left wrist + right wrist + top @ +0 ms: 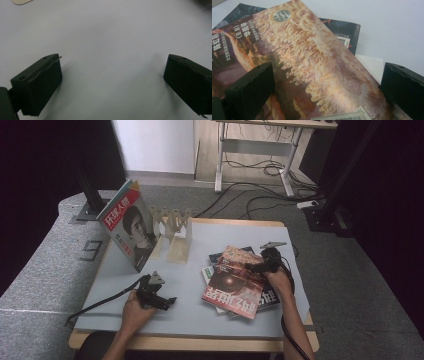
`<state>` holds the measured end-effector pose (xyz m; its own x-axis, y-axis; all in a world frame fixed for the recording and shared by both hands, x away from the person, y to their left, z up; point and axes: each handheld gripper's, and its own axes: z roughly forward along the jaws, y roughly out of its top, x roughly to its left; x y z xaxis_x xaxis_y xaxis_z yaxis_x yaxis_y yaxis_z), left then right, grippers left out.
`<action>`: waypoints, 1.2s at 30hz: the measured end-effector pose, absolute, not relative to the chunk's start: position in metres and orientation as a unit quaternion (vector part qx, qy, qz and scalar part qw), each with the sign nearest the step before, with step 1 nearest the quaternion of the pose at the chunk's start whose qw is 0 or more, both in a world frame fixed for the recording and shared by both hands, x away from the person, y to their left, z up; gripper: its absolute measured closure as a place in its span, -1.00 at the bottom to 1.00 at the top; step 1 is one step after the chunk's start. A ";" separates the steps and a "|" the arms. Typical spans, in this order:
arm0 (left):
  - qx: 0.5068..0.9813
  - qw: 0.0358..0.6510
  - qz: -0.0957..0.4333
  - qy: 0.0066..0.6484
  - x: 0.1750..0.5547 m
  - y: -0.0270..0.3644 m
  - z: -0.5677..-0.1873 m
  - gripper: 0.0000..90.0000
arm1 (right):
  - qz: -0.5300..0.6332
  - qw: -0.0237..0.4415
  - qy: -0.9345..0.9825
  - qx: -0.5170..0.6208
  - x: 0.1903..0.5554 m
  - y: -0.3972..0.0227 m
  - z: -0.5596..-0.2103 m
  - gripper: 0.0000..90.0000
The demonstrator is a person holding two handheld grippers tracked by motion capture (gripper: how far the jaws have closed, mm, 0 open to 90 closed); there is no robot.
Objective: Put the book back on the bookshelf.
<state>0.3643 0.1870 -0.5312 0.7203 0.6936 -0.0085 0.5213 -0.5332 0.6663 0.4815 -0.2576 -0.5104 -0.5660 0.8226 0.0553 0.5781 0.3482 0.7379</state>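
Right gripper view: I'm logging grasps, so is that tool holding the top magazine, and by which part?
Nothing is held. The right tool is open, its jaws straddling the top magazine unclosed.

My own right hand (279, 279) is covering the near edge of the reddish-brown glossy magazine (234, 282), which is itself hiding most of the darker magazines stacked beneath (267, 299). In my right gripper view the frame is cutting off that cover's corners, and its small print is blurring beyond reading.

Bare table (200, 285) between both hands; magazine pile (235, 280) blocking right, wooden rack (172, 227) maybe crowding back-left.
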 end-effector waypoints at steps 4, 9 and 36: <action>0.866 0.332 0.130 0.351 0.364 0.187 -0.531 -0.97 | 0.366 0.166 0.804 0.438 0.476 -0.259 -0.510 -1.00; 0.866 0.332 0.130 0.351 0.364 0.187 -0.531 -0.97 | 0.359 0.167 0.803 0.446 0.470 -0.258 -0.509 -1.00; 0.853 0.383 0.072 0.346 0.359 0.175 -0.528 -0.76 | 0.363 0.176 0.797 0.449 0.418 -0.267 -0.511 -1.00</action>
<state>0.3587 0.1749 -0.5276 0.7496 0.6464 -0.1427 0.5358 -0.4659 0.7041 0.4176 -0.2670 -0.5105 -0.5347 0.8438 0.0456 0.5877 0.3325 0.7376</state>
